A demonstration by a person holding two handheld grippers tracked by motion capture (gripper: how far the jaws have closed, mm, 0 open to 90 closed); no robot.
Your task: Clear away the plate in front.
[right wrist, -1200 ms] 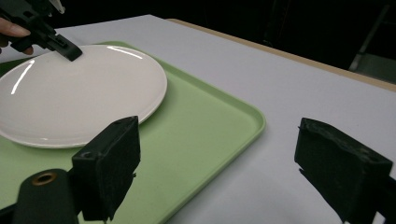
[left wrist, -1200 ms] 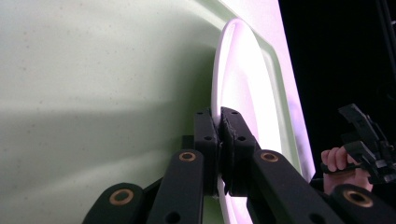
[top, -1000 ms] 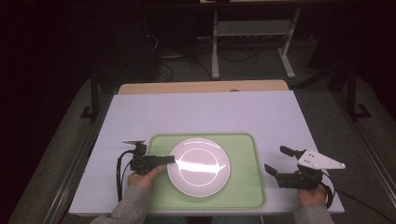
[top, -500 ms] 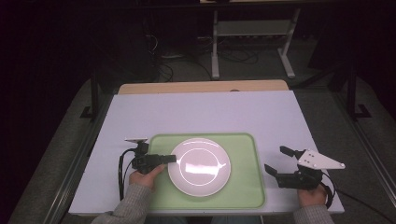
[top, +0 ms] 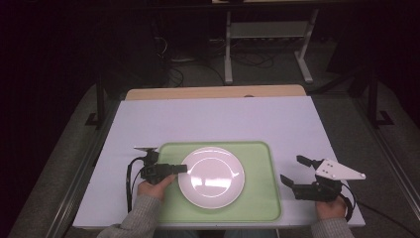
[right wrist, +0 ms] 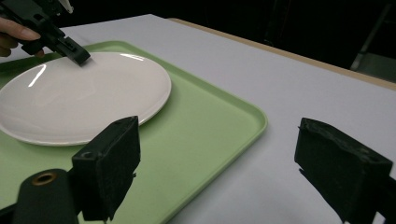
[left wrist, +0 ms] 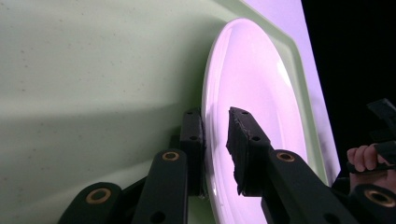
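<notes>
I see the table [top: 218,119] with its pale lilac-white cover running away from me, a strip of bare wood showing along its far edge. On the near half lies a light green tray [top: 260,193], a rounded rectangle whose long axis runs left to right across the table, parallel to the near edge. A round white plate [top: 211,176] sits flat in the tray, left of the tray's centre, face up; being round, it has no long axis to report. My left gripper [top: 182,168] reaches in from the left, pointing right across the tray's left part, and its jaws straddle the plate's left rim, one above and one beneath, with a slim gap on the upper side [left wrist: 216,135]. My right gripper [top: 292,171] rests on the cover just right of the tray, pointing left and away, jaws spread wide with nothing between them [right wrist: 219,172].
</notes>
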